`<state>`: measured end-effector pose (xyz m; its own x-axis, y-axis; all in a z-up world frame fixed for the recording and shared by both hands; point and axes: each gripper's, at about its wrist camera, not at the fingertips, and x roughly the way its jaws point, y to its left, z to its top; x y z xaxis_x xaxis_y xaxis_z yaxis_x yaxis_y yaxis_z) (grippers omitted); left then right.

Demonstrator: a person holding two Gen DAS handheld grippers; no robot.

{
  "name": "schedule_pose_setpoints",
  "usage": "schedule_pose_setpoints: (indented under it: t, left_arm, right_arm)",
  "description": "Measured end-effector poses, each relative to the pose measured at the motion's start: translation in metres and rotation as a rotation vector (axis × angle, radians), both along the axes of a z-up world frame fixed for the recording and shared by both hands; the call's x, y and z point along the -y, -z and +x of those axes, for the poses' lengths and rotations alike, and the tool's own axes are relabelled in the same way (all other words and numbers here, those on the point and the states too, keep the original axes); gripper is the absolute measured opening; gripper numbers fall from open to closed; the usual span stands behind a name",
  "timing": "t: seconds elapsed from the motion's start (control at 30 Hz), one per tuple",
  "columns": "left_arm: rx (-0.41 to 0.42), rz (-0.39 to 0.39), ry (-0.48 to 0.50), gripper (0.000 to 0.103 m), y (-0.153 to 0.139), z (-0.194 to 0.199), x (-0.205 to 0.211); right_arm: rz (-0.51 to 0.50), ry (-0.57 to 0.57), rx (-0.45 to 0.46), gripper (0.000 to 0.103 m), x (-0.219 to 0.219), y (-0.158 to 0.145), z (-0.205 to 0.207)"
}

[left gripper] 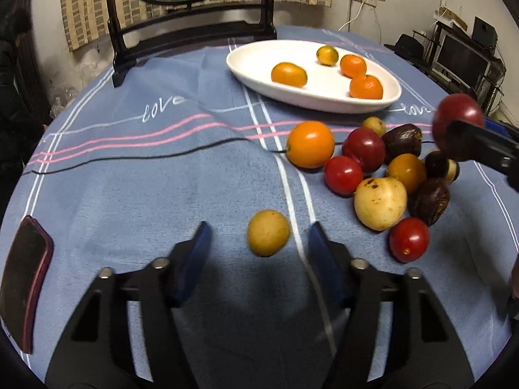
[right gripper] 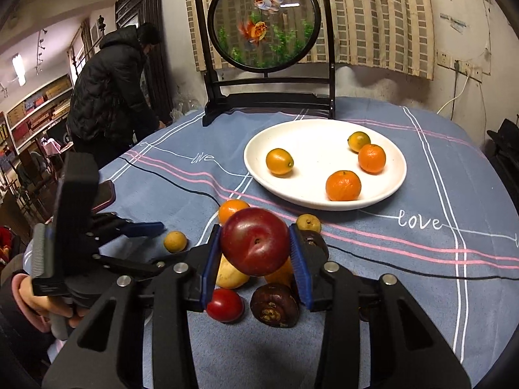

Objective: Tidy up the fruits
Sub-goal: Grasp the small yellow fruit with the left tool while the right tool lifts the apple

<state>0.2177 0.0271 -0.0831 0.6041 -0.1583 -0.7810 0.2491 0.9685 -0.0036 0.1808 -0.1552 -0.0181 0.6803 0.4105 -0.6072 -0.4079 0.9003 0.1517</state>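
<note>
While my right gripper (right gripper: 256, 246) clamps the red plum (right gripper: 254, 243) clear of the pile, my left gripper (left gripper: 259, 240) gapes wide around the yellow fruit (left gripper: 268, 232) — ready to sort it.

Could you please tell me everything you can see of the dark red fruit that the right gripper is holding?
The round dark red plum-like fruit has smooth, glossy skin with lighter speckling and a small dark stem dimple turned towards the right wrist camera. It looks whole and unbruised. The right gripper is shut on it: its two blue fingers press on opposite sides. Only they touch it. It hangs above the heap of loose fruit on the blue striped tablecloth, short of the white oval plate.
</note>
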Motion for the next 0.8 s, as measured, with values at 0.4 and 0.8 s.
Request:
schedule_pose_setpoints:
  t: [0.4, 0.8]
  left_arm:
    - [0.015, 0.018, 0.009, 0.029, -0.001, -0.003, 0.005]
    - [0.045, -0.056, 0.028, 0.025, -0.042, 0.01, 0.003]
  right_arm:
    - [0.011, 0.006, 0.005, 0.041, 0.003, -0.003, -0.004]
    - [0.049, 0.016, -0.037, 0.041, 0.02, -0.003, 0.005]
